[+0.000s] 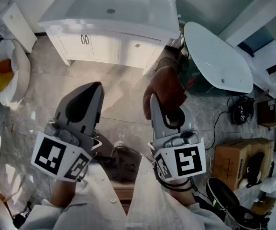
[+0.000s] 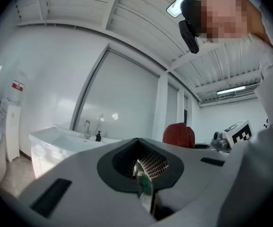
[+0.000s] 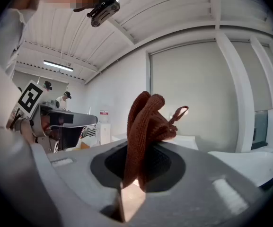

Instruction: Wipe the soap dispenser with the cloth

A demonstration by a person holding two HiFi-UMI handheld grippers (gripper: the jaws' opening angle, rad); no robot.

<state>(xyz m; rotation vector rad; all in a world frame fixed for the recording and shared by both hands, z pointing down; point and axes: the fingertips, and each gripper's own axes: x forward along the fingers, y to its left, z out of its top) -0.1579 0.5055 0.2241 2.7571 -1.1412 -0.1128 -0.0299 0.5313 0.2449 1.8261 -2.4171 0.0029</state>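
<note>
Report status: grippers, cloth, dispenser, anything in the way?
Right gripper shut on cloth. Left gripper shut, empty. Soap dispenser on the vanity ahead, not yet reached. Nothing seen in the way.

Your left gripper (image 1: 93, 87) and right gripper (image 1: 153, 98) are smooth grey shells that taper forward from the marker cube (image 1: 61, 158), which is white with black squares. Behind the cube, your sleeves (image 1: 149, 202) are white.
</note>
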